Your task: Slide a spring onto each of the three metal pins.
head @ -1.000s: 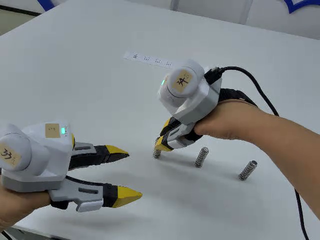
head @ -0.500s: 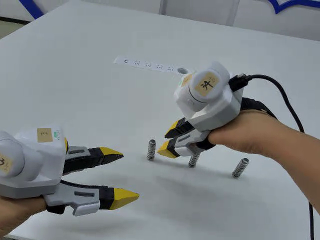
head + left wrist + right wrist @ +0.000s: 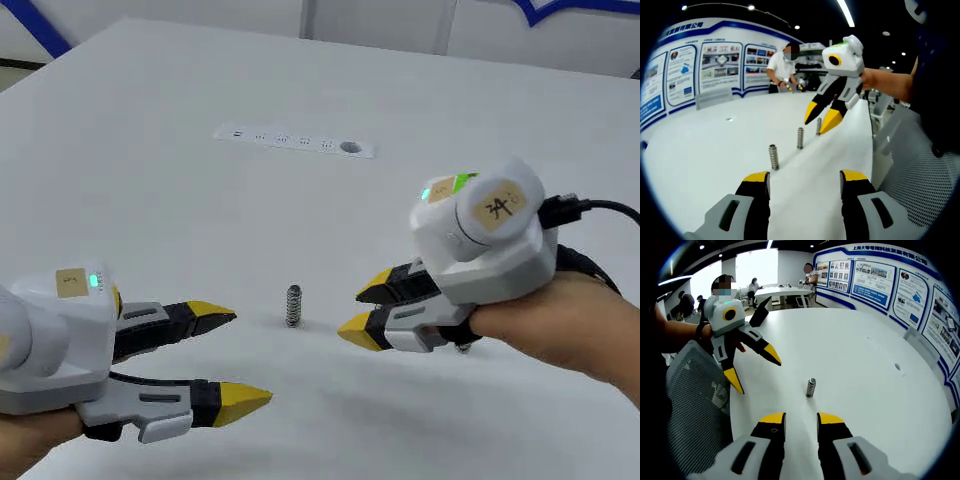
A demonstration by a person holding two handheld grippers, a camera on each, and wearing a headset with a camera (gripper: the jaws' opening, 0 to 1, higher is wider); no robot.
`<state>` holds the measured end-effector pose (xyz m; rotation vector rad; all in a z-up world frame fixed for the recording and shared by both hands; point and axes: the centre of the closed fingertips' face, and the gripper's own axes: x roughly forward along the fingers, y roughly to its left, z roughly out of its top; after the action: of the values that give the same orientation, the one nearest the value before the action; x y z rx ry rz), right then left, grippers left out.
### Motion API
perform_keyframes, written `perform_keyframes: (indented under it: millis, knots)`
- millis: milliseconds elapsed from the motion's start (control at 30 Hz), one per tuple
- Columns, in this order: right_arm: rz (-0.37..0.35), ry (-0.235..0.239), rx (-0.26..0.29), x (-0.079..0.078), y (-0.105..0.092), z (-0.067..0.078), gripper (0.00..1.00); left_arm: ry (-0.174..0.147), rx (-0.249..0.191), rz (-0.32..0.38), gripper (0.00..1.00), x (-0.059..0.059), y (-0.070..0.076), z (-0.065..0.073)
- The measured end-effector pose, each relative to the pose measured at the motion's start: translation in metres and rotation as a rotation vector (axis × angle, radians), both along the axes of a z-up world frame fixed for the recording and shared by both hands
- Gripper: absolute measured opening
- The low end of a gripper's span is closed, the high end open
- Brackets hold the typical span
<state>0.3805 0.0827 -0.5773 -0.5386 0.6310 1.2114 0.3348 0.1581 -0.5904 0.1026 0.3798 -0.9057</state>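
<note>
1. Since a second ago my right claw [image 3: 365,308] has come up off the left pin and drawn back to the right.
2. My left claw [image 3: 235,358] hovers near left over the table [image 3: 150,200], jaws wide apart and empty.
3. The left gripper view shows all three pins [image 3: 800,131] sleeved: near spring [image 3: 773,156], middle spring [image 3: 800,138], far spring [image 3: 818,126], in a row running toward the right claw.
4. Each stands upright on the table, long axis vertical.
5. The right claw's jaws are slightly apart, holding nothing.
6. I judge the springs light, slick and squashy end to end. Pinch one gently across mid-coil, or it may flick away.
</note>
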Motion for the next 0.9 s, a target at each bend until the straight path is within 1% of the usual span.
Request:
perform_keyframes:
  millis: [67, 200, 333, 533, 667, 900]
  knots:
    - [-0.022, 0.009, 0.022, -0.002, -0.006, 0.003, 0.26, -0.002, -0.002, 0.000, 0.58, -0.001, -0.001, 0.001]
    - [-0.055, -0.006, 0.040, -0.003, -0.019, 0.007, 0.26, -0.002, 0.002, -0.003, 0.59, -0.003, -0.001, 0.002]
    - [-0.087, -0.007, 0.063, -0.007, -0.032, 0.009, 0.27, -0.006, 0.004, -0.003, 0.60, -0.003, -0.001, 0.004]
    - [-0.145, -0.019, 0.082, -0.009, -0.059, 0.011, 0.28, -0.010, 0.008, -0.004, 0.60, -0.004, 0.001, 0.007]
    - [-0.179, -0.021, 0.085, -0.011, -0.075, 0.010, 0.28, -0.011, 0.010, -0.009, 0.61, -0.005, -0.001, 0.008]
    - [-0.248, -0.033, 0.093, -0.008, -0.104, 0.009, 0.29, -0.012, 0.012, -0.014, 0.61, -0.006, -0.003, 0.010]
